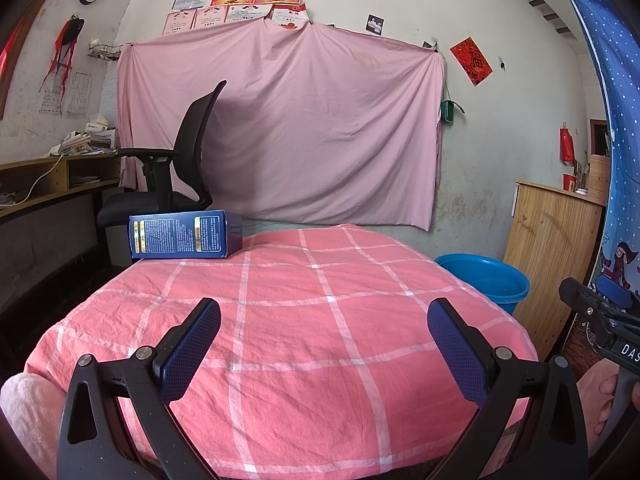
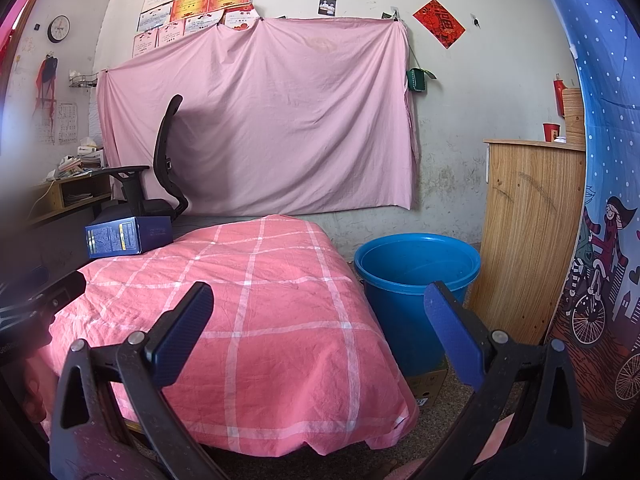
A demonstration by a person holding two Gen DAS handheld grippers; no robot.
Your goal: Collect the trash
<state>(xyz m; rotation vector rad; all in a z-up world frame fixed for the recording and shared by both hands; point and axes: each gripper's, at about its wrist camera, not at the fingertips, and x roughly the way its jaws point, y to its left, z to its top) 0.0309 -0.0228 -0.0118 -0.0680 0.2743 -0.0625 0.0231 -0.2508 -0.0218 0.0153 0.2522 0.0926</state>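
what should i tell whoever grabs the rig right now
Left gripper: open, empty, over the near part of the pink checked cloth.
Right gripper: open, empty, over the cloth's right edge.
Blue box: lying on its side at the far left corner of the cloth, untouched.
Blue bucket: on the floor to the right of the cloth; looks empty.
Done: nothing visible. Left: pick up the box, likely drop it in the bucket.
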